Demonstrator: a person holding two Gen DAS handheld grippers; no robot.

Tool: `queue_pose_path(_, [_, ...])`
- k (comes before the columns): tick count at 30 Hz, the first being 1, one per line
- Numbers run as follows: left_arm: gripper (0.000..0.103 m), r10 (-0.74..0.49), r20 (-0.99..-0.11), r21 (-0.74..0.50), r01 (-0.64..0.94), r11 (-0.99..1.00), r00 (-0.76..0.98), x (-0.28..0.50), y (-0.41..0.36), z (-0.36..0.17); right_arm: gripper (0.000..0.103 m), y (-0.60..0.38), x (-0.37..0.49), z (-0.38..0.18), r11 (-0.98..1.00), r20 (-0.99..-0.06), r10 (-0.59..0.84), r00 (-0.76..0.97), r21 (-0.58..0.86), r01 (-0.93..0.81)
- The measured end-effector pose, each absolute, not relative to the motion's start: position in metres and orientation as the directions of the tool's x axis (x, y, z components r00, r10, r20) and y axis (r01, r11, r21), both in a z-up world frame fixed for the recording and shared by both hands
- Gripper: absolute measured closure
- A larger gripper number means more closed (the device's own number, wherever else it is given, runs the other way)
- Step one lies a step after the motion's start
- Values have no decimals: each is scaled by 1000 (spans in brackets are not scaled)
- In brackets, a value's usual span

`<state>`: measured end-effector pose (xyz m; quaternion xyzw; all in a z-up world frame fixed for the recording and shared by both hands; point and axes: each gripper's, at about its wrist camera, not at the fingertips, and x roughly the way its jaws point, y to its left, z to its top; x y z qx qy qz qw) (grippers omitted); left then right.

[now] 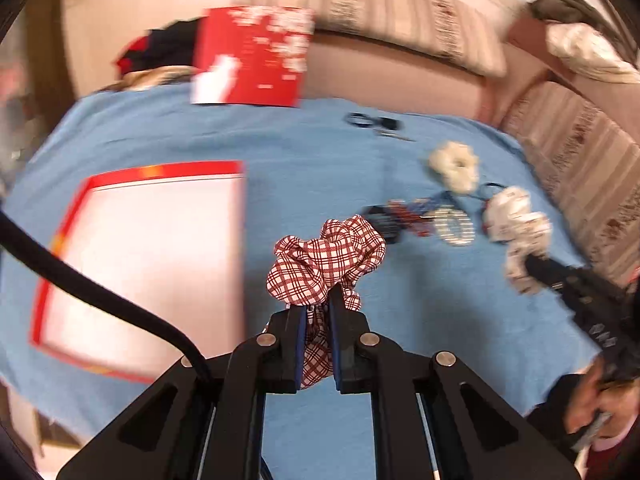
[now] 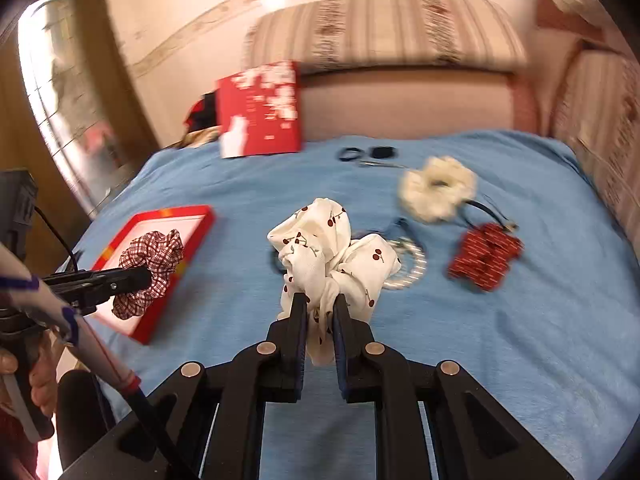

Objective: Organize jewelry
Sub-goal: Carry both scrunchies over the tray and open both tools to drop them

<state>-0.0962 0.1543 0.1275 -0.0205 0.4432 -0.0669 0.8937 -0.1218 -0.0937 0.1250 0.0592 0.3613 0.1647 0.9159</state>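
My left gripper [image 1: 318, 300] is shut on a red-and-white plaid scrunchie [image 1: 326, 258], held in the air just right of the open red-rimmed box [image 1: 136, 272]. In the right wrist view the left gripper [image 2: 146, 276] holds that plaid scrunchie [image 2: 154, 256] over the red box [image 2: 196, 224]. My right gripper [image 2: 320, 304] is shut on a white cherry-print scrunchie [image 2: 328, 248], lifted above the blue cloth. It also shows in the left wrist view [image 1: 516, 232] with the right gripper [image 1: 534, 266].
On the blue cloth [image 2: 480, 352] lie a cream scrunchie [image 2: 438, 190], a red patterned bow [image 2: 486, 260], a pearl bracelet [image 2: 410, 266] and small dark items [image 2: 368, 155]. A red box lid [image 2: 262, 110] stands at the back against the sofa [image 2: 400, 100].
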Motion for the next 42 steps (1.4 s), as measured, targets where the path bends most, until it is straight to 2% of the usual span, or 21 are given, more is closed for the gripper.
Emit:
queue_pose_path(11, [93, 77, -825, -10, -151, 988, 559, -108, 299, 101, 90, 49, -110, 139, 839, -671, 489, 558, 187, -510])
queue_pose_path(20, [93, 60, -866, -86, -265, 960, 496, -92, 386, 71, 90, 163, -90, 122, 760, -727, 537, 428, 197, -620])
queue_pose_path(31, [91, 66, -883, -69, -266, 961, 465, -82, 409, 58, 89, 218, -73, 79, 744, -802, 507, 317, 221, -630])
queue_pose_path(37, [82, 121, -883, -19, -292, 956, 453, -82, 410, 61, 89, 217, -72, 51, 756, -828, 498, 259, 267, -598])
queue_pose_path(40, [73, 122, -878, -26, -302, 953, 463, -86, 410, 67, 85, 217, -68, 47, 754, -824, 513, 241, 299, -585])
queue_pose_path(42, [72, 130, -873, -25, -309, 951, 470, -89, 408, 71, 81, 215, -69, 49, 751, -817, 524, 239, 310, -583])
